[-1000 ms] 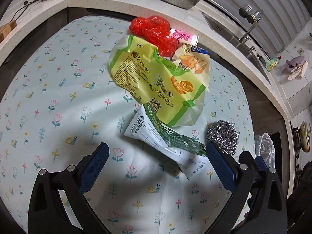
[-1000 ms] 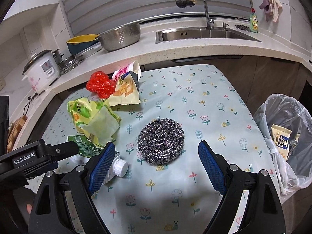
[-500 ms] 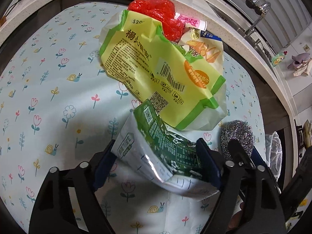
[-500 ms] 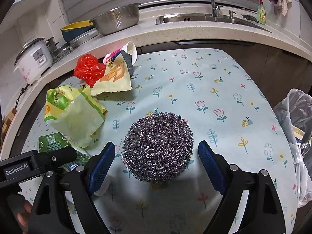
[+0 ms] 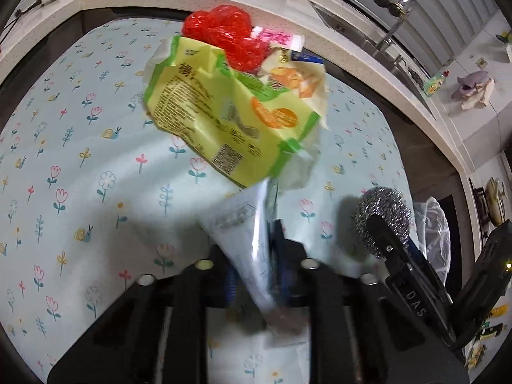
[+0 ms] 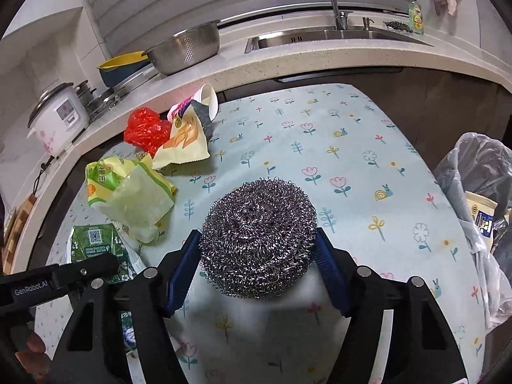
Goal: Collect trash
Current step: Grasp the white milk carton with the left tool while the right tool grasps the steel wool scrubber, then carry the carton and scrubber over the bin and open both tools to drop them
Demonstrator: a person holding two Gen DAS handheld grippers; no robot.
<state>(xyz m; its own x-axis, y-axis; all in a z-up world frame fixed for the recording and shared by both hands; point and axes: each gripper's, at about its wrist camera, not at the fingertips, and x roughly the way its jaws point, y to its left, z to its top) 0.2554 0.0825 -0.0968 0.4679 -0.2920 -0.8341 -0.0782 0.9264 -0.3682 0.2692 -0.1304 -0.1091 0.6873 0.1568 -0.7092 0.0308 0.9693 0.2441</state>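
Left tool [image 5: 256, 256]: jaws closing, nearly together, pinching the flattened green-and-white carton [image 5: 249, 233] near its edge, low over the surface [image 5: 80, 147]. Right tool [image 6: 257, 265]: jaws closing around the steel scourer [image 6: 258, 236], pads at its flanks, firm contact not certain.

Risks:
- Carton held by a thin edge; may slide out or swing on the way to the bin bag [image 6: 480, 172].
- Yellow wrapper [image 5: 230, 118] lies against the carton; may drag along.
- Scourer is springy; could squirt out of the pads.
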